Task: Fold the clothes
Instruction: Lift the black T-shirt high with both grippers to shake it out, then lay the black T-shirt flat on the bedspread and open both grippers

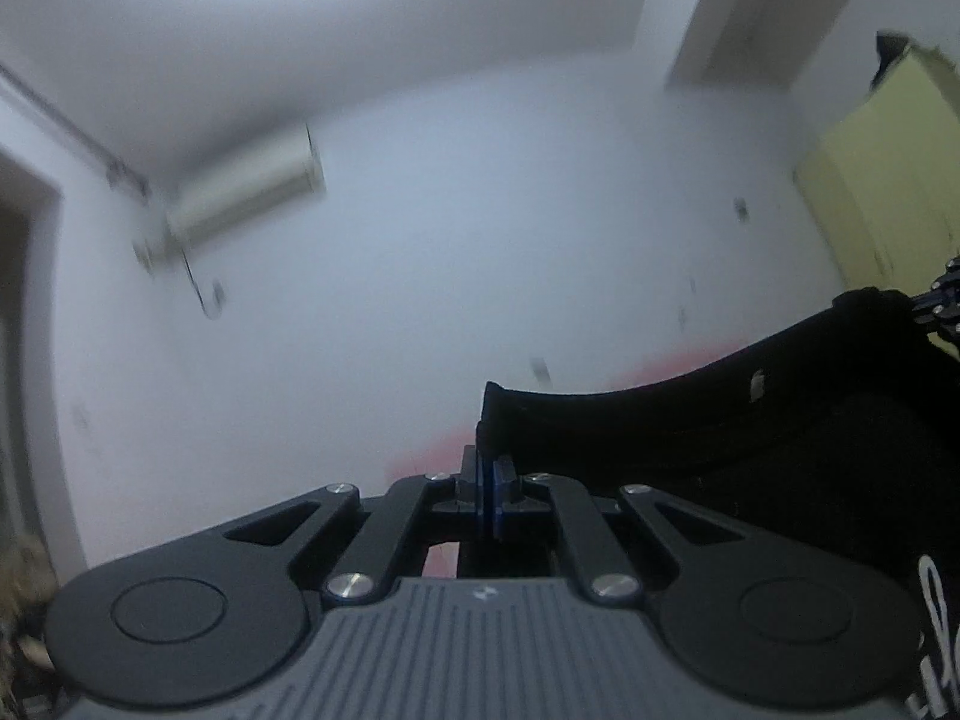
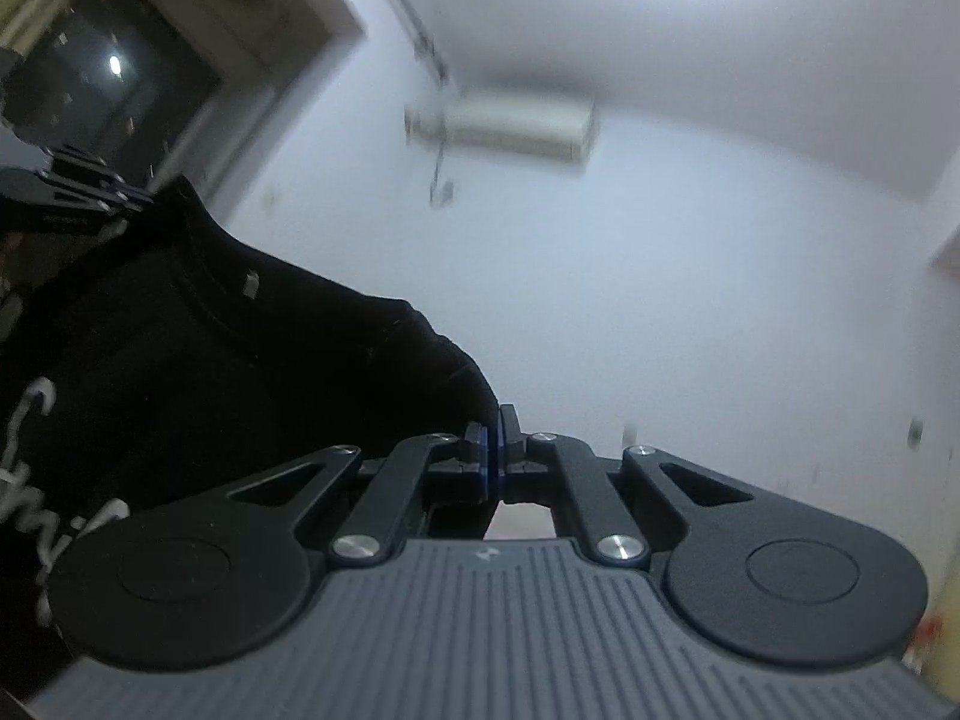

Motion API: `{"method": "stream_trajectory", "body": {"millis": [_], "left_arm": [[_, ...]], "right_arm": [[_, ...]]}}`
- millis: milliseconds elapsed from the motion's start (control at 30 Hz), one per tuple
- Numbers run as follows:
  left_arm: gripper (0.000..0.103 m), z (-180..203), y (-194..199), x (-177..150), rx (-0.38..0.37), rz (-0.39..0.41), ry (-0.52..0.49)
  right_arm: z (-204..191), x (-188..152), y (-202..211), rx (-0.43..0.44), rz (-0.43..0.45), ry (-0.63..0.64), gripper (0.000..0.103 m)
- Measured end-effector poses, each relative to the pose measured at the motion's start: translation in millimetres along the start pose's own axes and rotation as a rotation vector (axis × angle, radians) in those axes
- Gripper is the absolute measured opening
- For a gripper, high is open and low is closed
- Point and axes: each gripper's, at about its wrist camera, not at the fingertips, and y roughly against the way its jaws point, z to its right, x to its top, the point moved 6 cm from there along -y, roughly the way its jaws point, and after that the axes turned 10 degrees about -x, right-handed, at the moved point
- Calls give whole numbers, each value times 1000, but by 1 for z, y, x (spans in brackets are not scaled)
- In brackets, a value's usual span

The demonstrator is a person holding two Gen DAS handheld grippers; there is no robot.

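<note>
Garment: black top, which we hold up in the air by two points of its upper edge, one in each of our grippers; it hangs spread between them.
Left gripper: our left gripper has its jaws pressed together on a corner of the black top just ahead of the fingers; the cloth stretches away to its right.
Right gripper: our right gripper is likewise clamped on the fabric, its blue-edged pads meeting on the shoulder edge; the cloth falls away to its left.
White print: white lettering on the cloth shows low to the left of the right gripper and low to the right of the left one; we cannot read it whole.
Neck label: a small pale tag sits on the curved neckline between the two holds.
Opposite gripper: from each wrist view we see the other tool at the far end of the cloth, at the frame edge.
Wall: a plain white wall rises beyond both grippers, blurred.
Air conditioner: a wall unit is mounted high ahead, under the ceiling.
Cabinet: a yellow cabinet stands far right of the left gripper.
Window: a dark window lies far left of the right gripper.
</note>
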Motion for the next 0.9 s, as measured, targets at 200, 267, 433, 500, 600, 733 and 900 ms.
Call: {"method": "stream_trajectory", "body": {"millis": [200,267,433,500,600,733,900], "left_arm": [[4,-1,-145,-138,-53,-234,91],[3,0,-196,-189,-48,-319,105],[0,-18,-305,-299,-3,-528,145],[0,-28,-330,-334,0,-584,180],[0,-23,-349,-388,-23,-676,234],[10,-3,-334,-440,-128,-747,326],[28,2,-321,-449,-197,-786,245]], "right_arm": [[-34,-131,-133,18,-272,34,1],[-48,-182,-182,21,-356,40,1],[-81,-300,-286,-1,-537,95,1],[-92,-338,-316,4,-608,103,1],[-114,-391,-344,38,-696,110,1],[-153,-449,-330,86,-797,161,2],[-149,-497,-312,103,-927,100,32]]}}
